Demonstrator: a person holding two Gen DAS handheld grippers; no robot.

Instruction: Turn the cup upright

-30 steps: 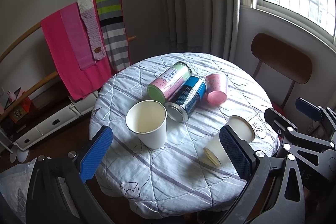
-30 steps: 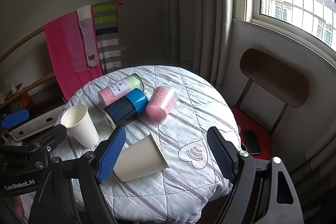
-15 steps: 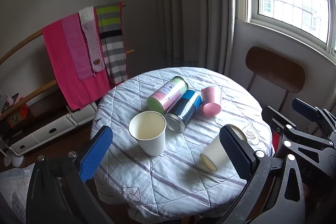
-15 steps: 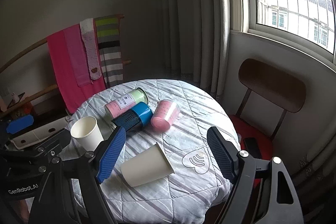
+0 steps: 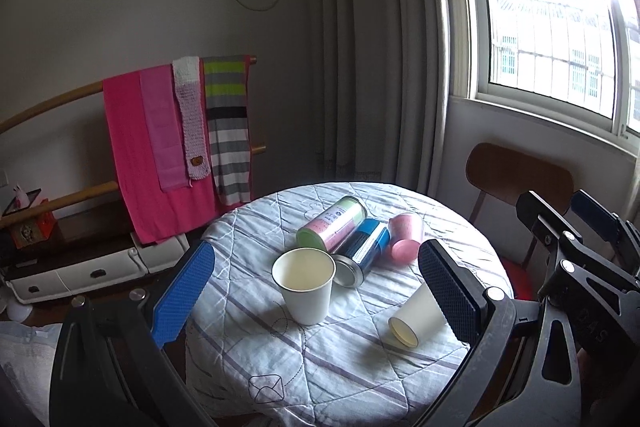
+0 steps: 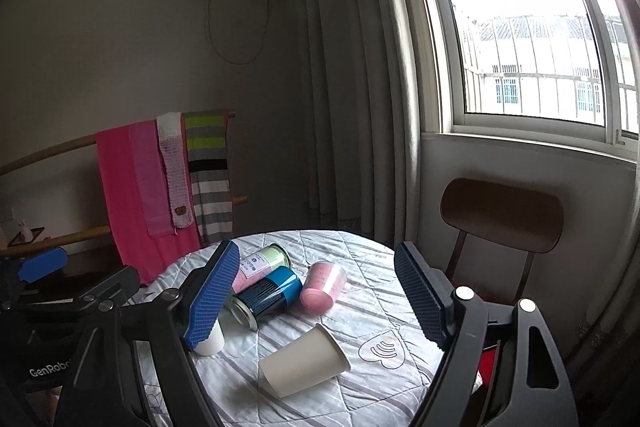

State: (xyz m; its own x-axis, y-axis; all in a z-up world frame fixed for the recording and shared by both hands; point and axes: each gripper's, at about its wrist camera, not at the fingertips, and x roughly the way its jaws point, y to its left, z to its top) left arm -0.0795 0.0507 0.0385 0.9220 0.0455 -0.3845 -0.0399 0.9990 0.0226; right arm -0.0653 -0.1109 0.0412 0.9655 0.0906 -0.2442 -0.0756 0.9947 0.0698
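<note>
A white paper cup lies on its side on the round quilted table, mouth toward me; it also shows in the right wrist view. A second white paper cup stands upright near the table's middle and is partly hidden behind a finger in the right wrist view. A pink plastic cup lies on its side further back. My left gripper is open and empty, well above the table. My right gripper is open and empty, also raised and back from the cups.
Two tins lie on their sides: a pink-green one and a blue one. A wooden chair stands at the table's right. A rail with pink and striped cloths stands behind. Curtains and a window are at the back right.
Both grippers have drawn back and up from the table, so the cups look smaller and lower. Nothing on the table has moved. Both stay open.
</note>
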